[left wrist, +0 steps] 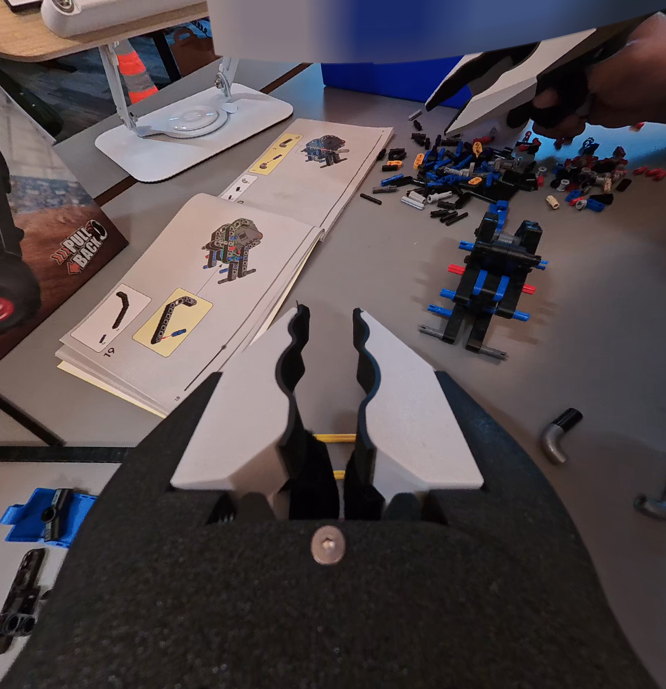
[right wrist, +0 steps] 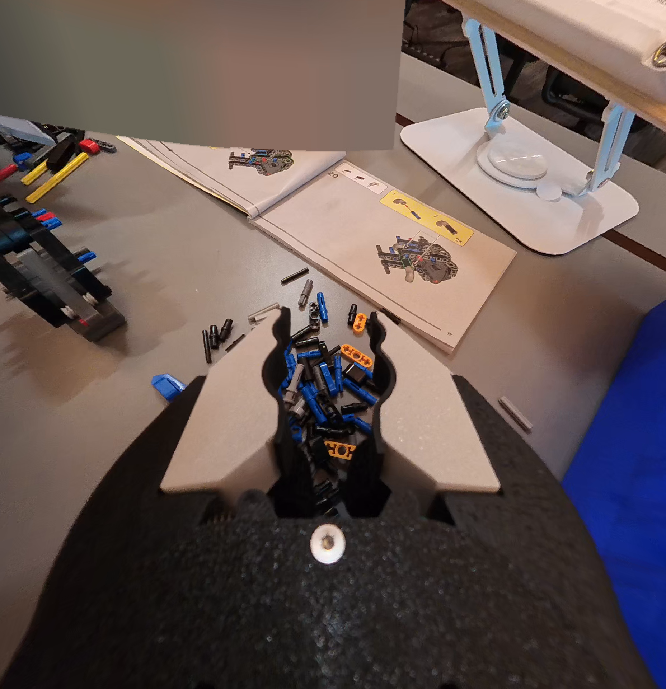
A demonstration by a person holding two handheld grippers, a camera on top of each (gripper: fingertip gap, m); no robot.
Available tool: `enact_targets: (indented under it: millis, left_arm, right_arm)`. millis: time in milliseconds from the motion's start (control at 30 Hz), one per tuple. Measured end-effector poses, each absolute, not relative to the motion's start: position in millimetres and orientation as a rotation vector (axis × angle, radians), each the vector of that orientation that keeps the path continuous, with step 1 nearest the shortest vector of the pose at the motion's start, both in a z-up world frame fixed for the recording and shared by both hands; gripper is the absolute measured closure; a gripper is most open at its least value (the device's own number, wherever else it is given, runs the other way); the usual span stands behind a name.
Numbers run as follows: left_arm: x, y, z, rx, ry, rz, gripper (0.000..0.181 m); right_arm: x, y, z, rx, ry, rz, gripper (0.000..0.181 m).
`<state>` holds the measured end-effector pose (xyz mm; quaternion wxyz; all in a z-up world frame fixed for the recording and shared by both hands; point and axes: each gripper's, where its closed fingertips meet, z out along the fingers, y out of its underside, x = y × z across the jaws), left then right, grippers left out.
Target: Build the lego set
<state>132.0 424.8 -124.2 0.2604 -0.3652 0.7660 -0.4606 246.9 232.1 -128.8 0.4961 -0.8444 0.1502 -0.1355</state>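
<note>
- Spread and empty, the right gripper (right wrist: pixel 328 317) hovers over the loose parts pile (right wrist: pixel 324 387), just beside the instruction booklet (right wrist: pixel 380 238).
- Left gripper (left wrist: pixel 328 311), also spread, holds nothing; the half-built model (left wrist: pixel 488 283) sits beyond the booklet's near corner.
- Likely step: choosing a pin; next comes a precise pinch.

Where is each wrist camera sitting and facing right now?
Left wrist view: on the open left gripper, above the table, facing the booklet and half-built model; the right gripper shows far off.
Right wrist view: on the open right gripper, looking down into the loose parts.
Shared: booklet, model, parts, white stand.
</note>
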Motion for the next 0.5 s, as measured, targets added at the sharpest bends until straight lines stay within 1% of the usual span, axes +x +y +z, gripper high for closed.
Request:
enact_targets:
  millis: [267, 500]
  left_arm:
    - [132.6, 426.3, -124.3, -1.000, 2.076, -1.246, 0.159]
    - [128.8, 428.5, -103.3, -0.922, 2.033, -1.158, 0.160]
  right_arm:
    - [244.6, 233.0, -128.5, -2.046, 0.360, -0.307, 0.140]
    - [232.4, 237.3, -110.3, -2.029, 0.266, -0.365, 0.141]
